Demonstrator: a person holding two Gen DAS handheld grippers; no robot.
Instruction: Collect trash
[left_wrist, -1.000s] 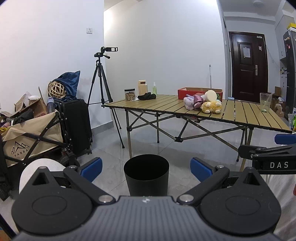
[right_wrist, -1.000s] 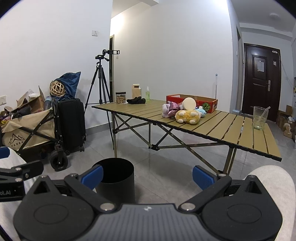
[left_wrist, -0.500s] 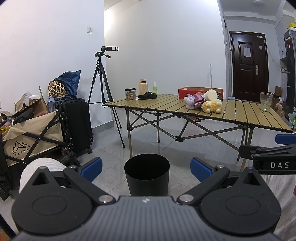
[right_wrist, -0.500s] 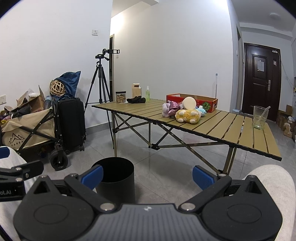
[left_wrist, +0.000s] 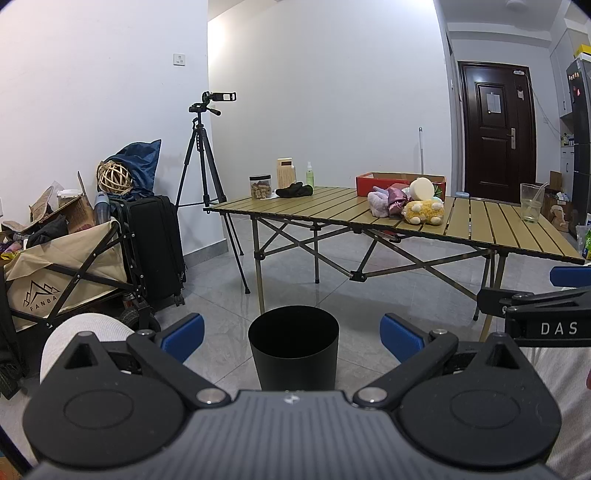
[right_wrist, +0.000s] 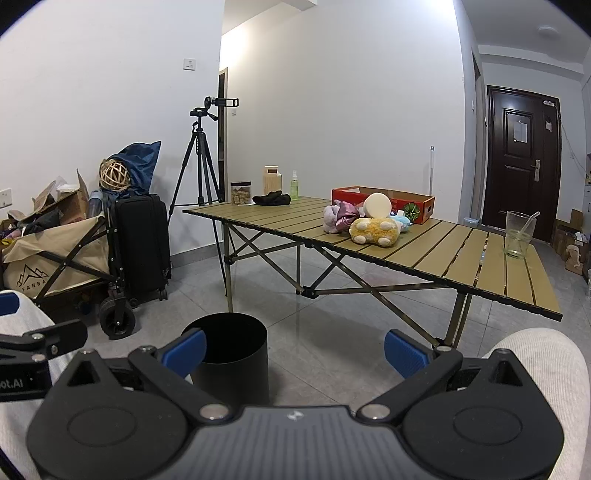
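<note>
At the bottom of each frame sit my two claws. My left claw (left_wrist: 291, 334) is spread wide and holds nothing; my right claw (right_wrist: 295, 349) is likewise wide and empty. Just beyond the left fingertips, lower centre of the left view, stands the black bin (left_wrist: 293, 350) on the grey floor, upright, its mouth dark so that I cannot tell what it contains. From the right wrist the same bin (right_wrist: 231, 356) lies lower left, partly behind my left-hand finger. No trash is gripped, so I judge the task at its opening step: locating something to pick up. Past the bin, mid-frame, stands the folding table (left_wrist: 480, 229). On it, centre right, lie a yellow plush toy (left_wrist: 423, 212) and a purple cloth (left_wrist: 386, 199) touching it, with a red box (left_wrist: 373, 182) behind; a clear cup (left_wrist: 532, 203) stands well apart at far right. Next, I judge, a claw must travel to whichever item counts as trash, close on it, and carry it back above the bin.
</note>
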